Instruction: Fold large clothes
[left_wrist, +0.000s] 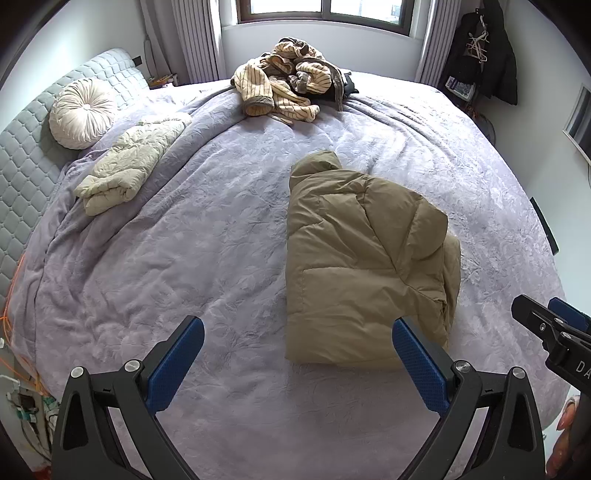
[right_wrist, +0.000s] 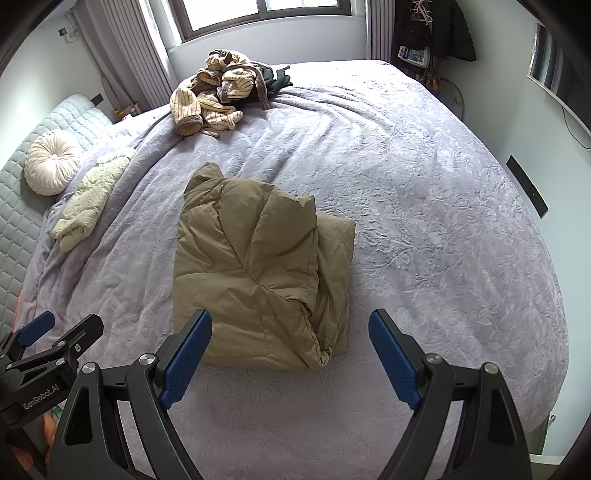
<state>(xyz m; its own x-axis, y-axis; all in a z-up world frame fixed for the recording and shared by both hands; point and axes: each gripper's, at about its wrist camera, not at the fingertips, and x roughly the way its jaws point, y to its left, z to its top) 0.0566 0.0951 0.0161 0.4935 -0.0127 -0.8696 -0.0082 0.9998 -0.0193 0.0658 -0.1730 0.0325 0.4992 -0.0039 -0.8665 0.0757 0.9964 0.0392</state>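
An olive-brown puffer jacket (left_wrist: 362, 254) lies folded into a compact rectangle on the lilac bedspread (left_wrist: 207, 258), with its hood at the far end. It also shows in the right wrist view (right_wrist: 255, 273). My left gripper (left_wrist: 297, 332) is open and empty, held above the bed just left of the jacket's near edge. My right gripper (right_wrist: 290, 332) is open and empty, held over the jacket's near right corner. Each gripper shows at the edge of the other's view.
A striped beige robe (left_wrist: 288, 81) lies in a heap at the far side of the bed with a dark garment (left_wrist: 349, 86) beside it. A folded cream jacket (left_wrist: 129, 166) and a round cushion (left_wrist: 83, 112) lie by the quilted headboard (left_wrist: 22, 155). Coats (left_wrist: 487, 55) hang at the far right.
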